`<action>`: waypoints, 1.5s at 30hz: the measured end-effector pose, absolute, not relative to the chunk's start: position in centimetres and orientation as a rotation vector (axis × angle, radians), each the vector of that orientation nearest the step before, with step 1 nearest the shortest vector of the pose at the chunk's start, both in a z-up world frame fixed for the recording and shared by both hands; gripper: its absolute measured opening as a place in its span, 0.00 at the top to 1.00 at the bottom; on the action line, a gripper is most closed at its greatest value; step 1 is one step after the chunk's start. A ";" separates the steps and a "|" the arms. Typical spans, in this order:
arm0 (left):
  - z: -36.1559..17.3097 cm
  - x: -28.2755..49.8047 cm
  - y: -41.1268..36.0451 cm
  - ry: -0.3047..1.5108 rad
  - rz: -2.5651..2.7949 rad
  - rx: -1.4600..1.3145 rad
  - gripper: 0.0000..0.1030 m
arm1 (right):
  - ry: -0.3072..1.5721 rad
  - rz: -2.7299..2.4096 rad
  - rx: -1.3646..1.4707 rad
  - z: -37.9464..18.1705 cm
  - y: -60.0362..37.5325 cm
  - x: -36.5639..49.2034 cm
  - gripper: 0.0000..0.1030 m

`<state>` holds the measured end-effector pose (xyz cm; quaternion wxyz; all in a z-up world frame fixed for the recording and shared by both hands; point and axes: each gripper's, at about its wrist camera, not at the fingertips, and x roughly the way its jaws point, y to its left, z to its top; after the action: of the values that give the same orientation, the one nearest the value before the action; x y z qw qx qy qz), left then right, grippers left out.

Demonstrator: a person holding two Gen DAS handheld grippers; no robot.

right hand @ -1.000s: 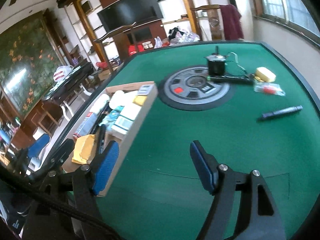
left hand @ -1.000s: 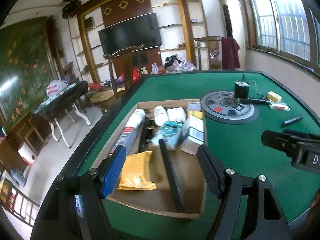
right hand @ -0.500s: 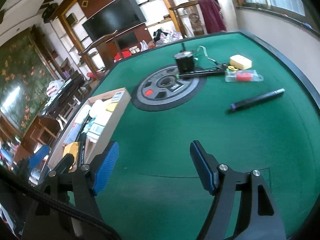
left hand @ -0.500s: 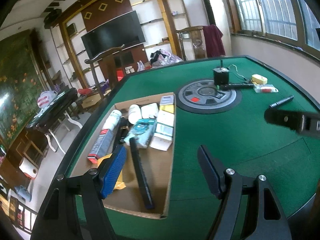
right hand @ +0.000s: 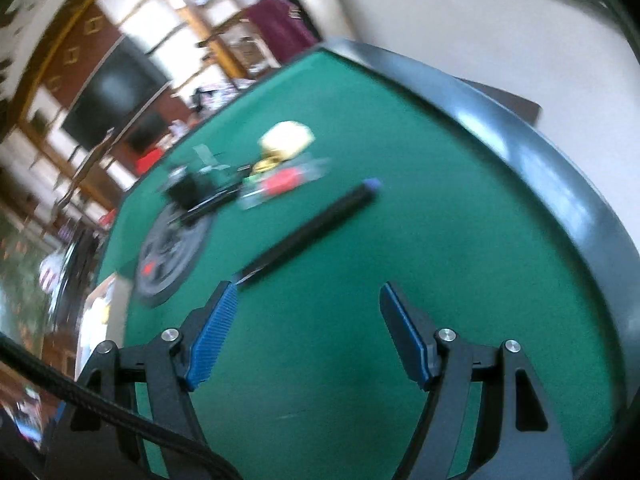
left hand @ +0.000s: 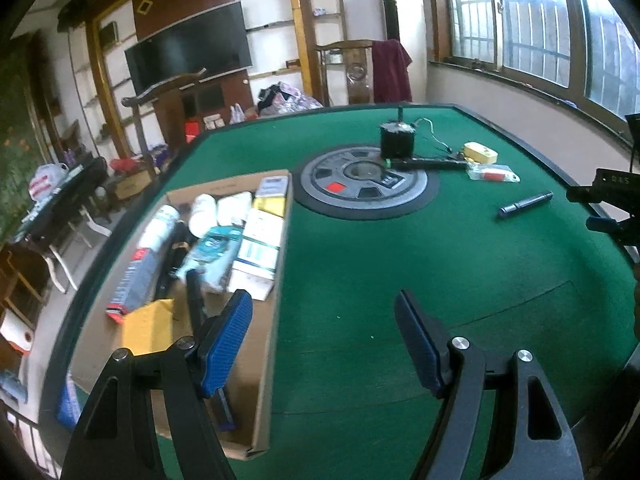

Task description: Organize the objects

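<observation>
A cardboard box (left hand: pixel 276 280) with several packets, tubes and a yellow envelope sits on the left of the green table (left hand: pixel 400 264). My left gripper (left hand: pixel 324 320) is open and empty, hovering just right of the box. A black pen (left hand: pixel 526 203) lies on the felt at right; in the right wrist view the pen (right hand: pixel 308 230) lies just ahead of my open, empty right gripper (right hand: pixel 308 304), its near end by the left fingertip. A clear packet with a red item (right hand: pixel 284 182) and a yellow block (right hand: pixel 286 140) lie beyond it.
A grey round disc (left hand: pixel 364 180) with a black motor (left hand: pixel 396 142) and a black bar (left hand: pixel 432 164) sits mid-table. The table's raised dark rim (right hand: pixel 560 168) runs close on the right. Chairs, shelves and a TV stand behind the table.
The left gripper has shifted right, off the box and over the felt. The right gripper has swung right and closer to the pen, which now lies just ahead of its fingers.
</observation>
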<state>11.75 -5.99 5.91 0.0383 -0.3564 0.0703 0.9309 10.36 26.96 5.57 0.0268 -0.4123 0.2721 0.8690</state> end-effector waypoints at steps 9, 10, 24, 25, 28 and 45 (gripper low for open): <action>5.0 11.0 -7.4 0.114 2.797 -1.139 0.34 | 0.796 2.607 -1.286 5.1 28.3 5.3 0.29; 5.0 11.0 -7.6 0.103 2.797 -1.140 0.34 | 0.805 2.561 -1.272 4.8 28.8 4.2 0.29; 4.2 10.4 -10.3 -0.027 2.772 -1.174 0.34 | 0.565 2.615 -1.421 3.5 25.9 -7.7 0.28; 4.2 10.3 -10.4 -0.037 2.770 -1.175 0.34 | 0.537 2.631 -1.449 3.4 25.2 -7.9 0.28; 4.0 10.0 -10.3 -0.069 2.755 -1.183 0.34 | 0.336 2.715 -1.527 3.3 21.8 -7.2 0.33; 4.4 9.0 -6.6 0.043 2.585 -1.171 0.34 | 0.404 3.053 -1.809 6.0 16.5 5.9 0.34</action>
<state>9.04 -6.60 4.40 0.1511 -0.4078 0.0149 0.9003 5.88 16.55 6.00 -0.2134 -0.4948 0.1105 0.8351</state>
